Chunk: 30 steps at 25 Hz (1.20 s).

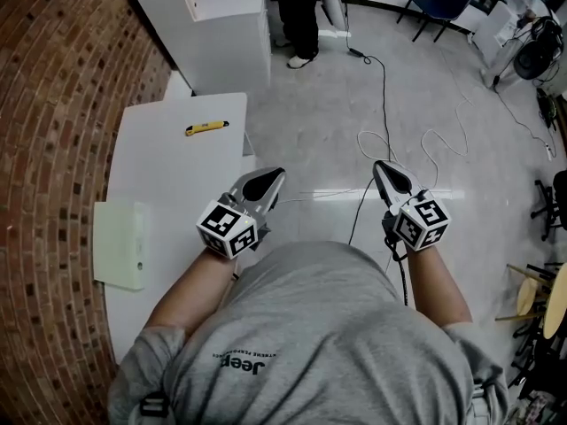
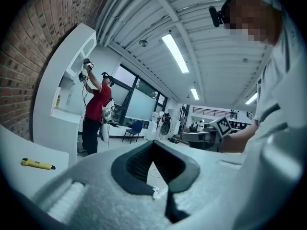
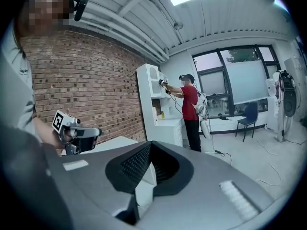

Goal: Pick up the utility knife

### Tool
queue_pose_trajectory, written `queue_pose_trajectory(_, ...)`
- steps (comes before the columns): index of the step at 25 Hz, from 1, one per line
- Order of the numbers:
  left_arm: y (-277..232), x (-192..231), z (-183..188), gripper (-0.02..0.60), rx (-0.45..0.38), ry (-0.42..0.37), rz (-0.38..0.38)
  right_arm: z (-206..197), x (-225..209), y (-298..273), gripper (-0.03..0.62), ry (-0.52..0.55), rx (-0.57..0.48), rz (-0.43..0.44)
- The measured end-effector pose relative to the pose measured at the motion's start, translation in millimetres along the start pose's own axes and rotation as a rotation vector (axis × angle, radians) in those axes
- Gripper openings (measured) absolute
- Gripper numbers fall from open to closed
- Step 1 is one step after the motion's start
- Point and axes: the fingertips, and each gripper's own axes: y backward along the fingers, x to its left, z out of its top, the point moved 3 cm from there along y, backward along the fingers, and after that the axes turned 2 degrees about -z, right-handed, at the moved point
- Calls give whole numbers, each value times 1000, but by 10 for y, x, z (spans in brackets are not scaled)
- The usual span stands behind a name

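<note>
While both forearms are stretched forward, the left claw (image 1: 277,173) and right claw (image 1: 377,165) are seen shut and empty; the yellow utility knife (image 1: 206,128) is spotted lying on the white surface (image 1: 168,193), well ahead.

The room is lit brightly and evenly by long white fluorescent ceiling strips (image 2: 175,51). A streak of glare is thrown across the pale glossy floor (image 1: 345,193). The red brick wall (image 1: 53,149) is bowed by distortion. Corners of both gripper views are darkened, and the grey left gripper (image 2: 162,195) is rendered soft.
</note>
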Motion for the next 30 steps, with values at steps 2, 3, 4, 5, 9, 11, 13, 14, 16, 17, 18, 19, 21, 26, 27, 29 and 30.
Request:
queue_pose_trajectory(2,-34,164,6,-2,-1,15,13,15,-74,-153,9,-3,8,-2)
queue_pose_trajectory(3,-64,239,9,-2,1,20,19,27,-127,-228,9,-8,10,-3)
queue_pose_trajectory(4,-105,308,16,-2,5,23,24,44,-189,-305,9,-12,11,-4)
queue_pose_trajectory(5,-155,374,26,-2,8,24,28,63,-257,-382,9,-17,11,-4)
queue_pose_trajectory(9,-415,611,87,-2,10,21,53,138,-576,-702,9,-25,4,13)
queue_pose_trajectory(11,-581,721,130,-2,6,12,75,165,-777,-870,9,-28,1,33)
queue_pose_trajectory(13,-785,856,192,-2,0,-1,103,201,-1018,-1067,9,-31,-5,57)
queue_pose_trajectory(14,-904,932,225,-2,-4,-7,118,221,-1151,-1174,9,-32,-7,69)
queue_pose_trajectory(16,-1171,1082,287,-2,-10,-11,147,264,-1428,-1385,9,-32,-4,93)
queue_pose_trajectory(17,-1310,1151,318,-2,-11,-9,163,290,-1568,-1490,9,-32,1,107)
queue_pose_trajectory(18,-1450,1215,353,-2,-12,-5,179,326,-1708,-1593,9,-31,6,122)
queue_pose_trajectory(19,-1594,1275,392,-2,-13,0,194,374,-1851,-1693,9,-29,12,138)
queue_pose_trajectory(21,-1904,1384,473,-2,-11,9,220,500,-2156,-1869,9,-21,20,164)
queue_pose_trajectory(26,-2656,1532,649,-2,-1,1,246,808,-2903,-2195,9,-8,18,192)
queue_pose_trajectory(27,-2767,1551,677,-2,4,-2,245,847,-3008,-2244,9,-10,15,193)
queue_pose_trajectory(29,-2934,1590,713,-2,14,-5,238,895,-3162,-2326,9,-18,10,190)
queue_pose_trajectory(30,-2988,1612,719,-2,20,-6,233,903,-3212,-2360,9,-24,8,187)
